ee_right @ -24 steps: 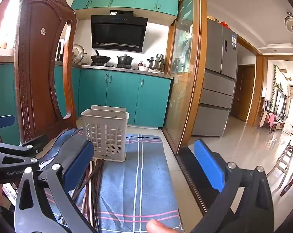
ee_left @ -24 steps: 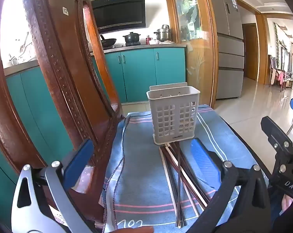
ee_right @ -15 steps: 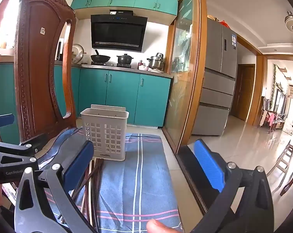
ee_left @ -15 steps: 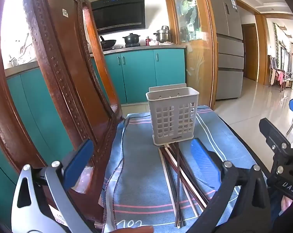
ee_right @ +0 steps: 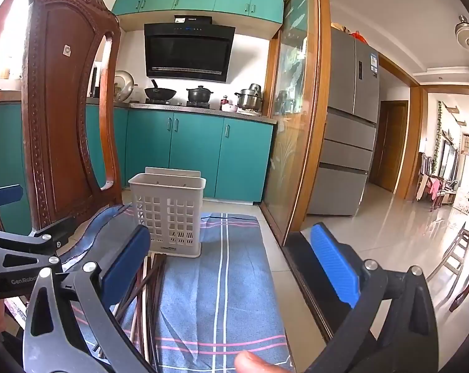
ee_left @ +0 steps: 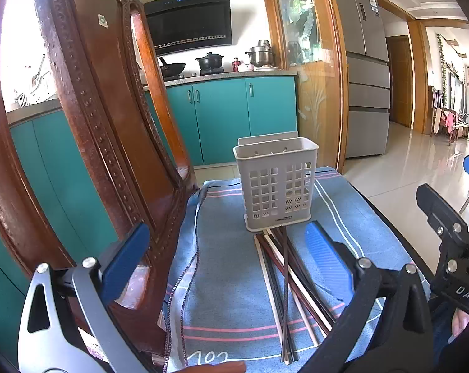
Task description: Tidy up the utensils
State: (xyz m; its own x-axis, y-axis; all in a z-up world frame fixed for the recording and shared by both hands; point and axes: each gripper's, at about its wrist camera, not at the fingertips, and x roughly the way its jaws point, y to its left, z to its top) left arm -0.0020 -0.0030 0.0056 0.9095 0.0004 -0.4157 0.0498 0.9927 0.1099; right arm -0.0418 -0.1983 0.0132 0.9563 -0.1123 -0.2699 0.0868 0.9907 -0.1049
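Observation:
A white perforated utensil basket (ee_left: 276,183) stands upright on a blue striped cloth (ee_left: 228,279). It shows in the right wrist view too (ee_right: 169,211). Several dark and pale chopsticks (ee_left: 284,283) lie in a loose bundle on the cloth in front of the basket, also seen in the right wrist view (ee_right: 147,298). My left gripper (ee_left: 225,258) is open and empty, above the cloth with the chopsticks between its fingers. My right gripper (ee_right: 231,264) is open and empty, to the right of the chopsticks.
A carved wooden chair back (ee_left: 88,124) rises at the cloth's left edge. A glass sliding door with a wooden frame (ee_right: 296,118) stands at the right. Teal kitchen cabinets (ee_right: 197,155) and a tiled floor (ee_right: 389,233) lie beyond.
Both grippers have stayed open. The left view has shifted slightly, the basket sitting a little more to the left. Nothing was taken hold of.

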